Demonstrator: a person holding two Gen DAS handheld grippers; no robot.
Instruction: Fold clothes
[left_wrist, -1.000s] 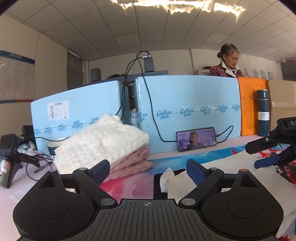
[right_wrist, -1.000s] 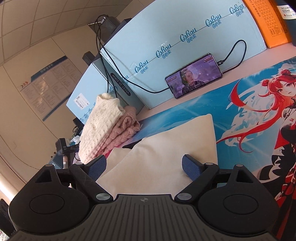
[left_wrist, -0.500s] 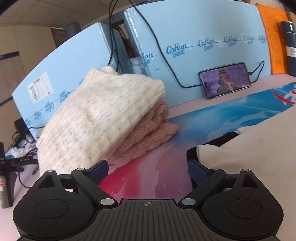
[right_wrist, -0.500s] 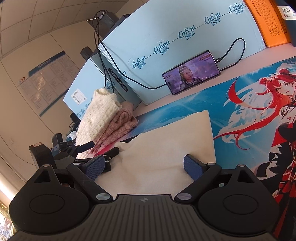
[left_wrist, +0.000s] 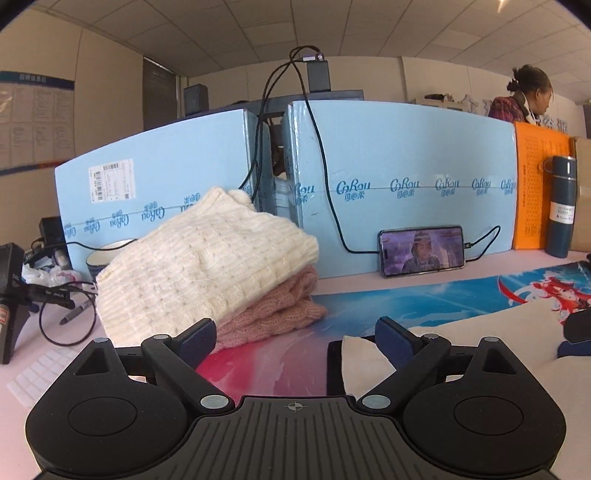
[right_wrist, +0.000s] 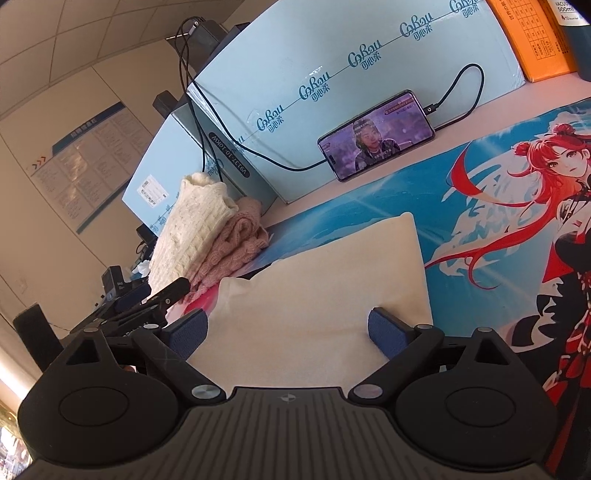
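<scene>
Anime-print desk mat (right_wrist: 498, 192) under both claws, left claw (left_wrist: 295, 334) and right claw (right_wrist: 286, 326) level, released, over cream garment (right_wrist: 325, 280).

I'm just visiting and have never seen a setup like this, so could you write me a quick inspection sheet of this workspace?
Surface: pink table covered by an anime desk mat.
Job's things: cream garment lying folded flat on the mat; cream knit sweater stacked on a pink knit sweater at the left.
Clutter: phone playing video, blue flask, bowl, pen, keyboard.
Grippers: left gripper and right gripper both have jaws open, holding nothing; the right one sits over the cream garment.
Cables: black charging cable into the phone; more run over the blue boards.
Surroundings: office, a woman behind the boards.
</scene>
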